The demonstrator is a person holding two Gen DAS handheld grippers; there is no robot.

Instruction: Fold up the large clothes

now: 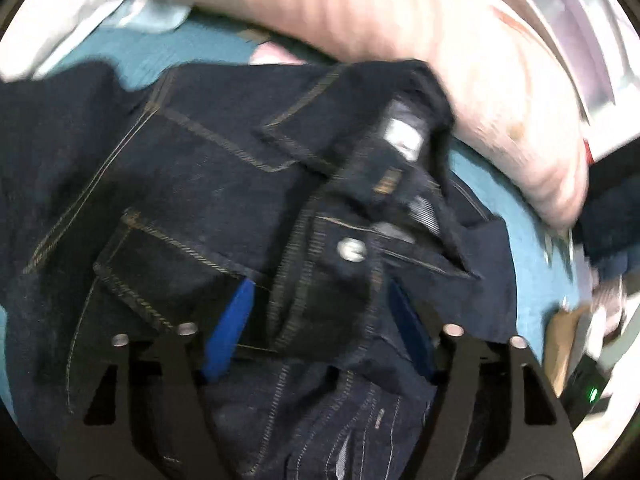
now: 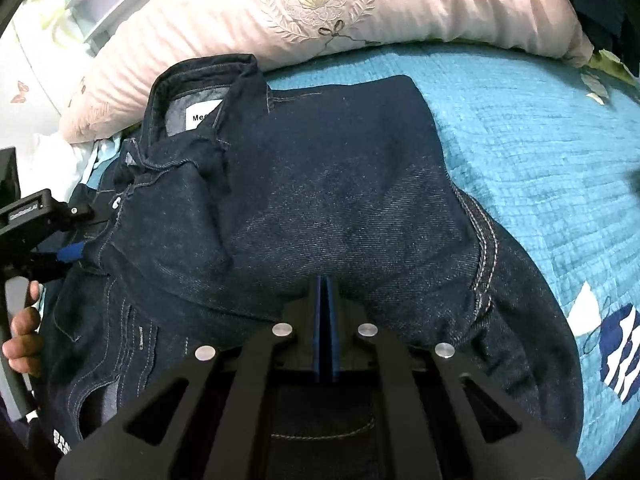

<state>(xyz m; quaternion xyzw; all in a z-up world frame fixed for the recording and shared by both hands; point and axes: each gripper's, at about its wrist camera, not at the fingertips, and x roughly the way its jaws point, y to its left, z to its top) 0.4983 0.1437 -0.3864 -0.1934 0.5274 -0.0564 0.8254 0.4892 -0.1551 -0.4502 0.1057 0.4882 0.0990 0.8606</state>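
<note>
A dark blue denim jacket [image 2: 340, 184] lies on a teal quilted bedspread [image 2: 540, 160], collar and white label toward the pillow. It fills the left wrist view [image 1: 200, 168] too, with a metal button [image 1: 351, 249] and chest pocket flap showing. My left gripper [image 1: 320, 320] is open, its blue pads spread on either side of the bunched button placket. It also shows at the left edge of the right wrist view [image 2: 72, 252]. My right gripper [image 2: 325, 280] is shut, its blue pads pressed together against the jacket's fabric; no cloth shows between them.
A pink embroidered pillow [image 2: 320, 12] lies along the far side of the jacket. The bedspread has a white and navy patch [image 2: 616, 352] at the right. Dark clothes [image 1: 612, 216] and small items sit at the right edge of the left wrist view.
</note>
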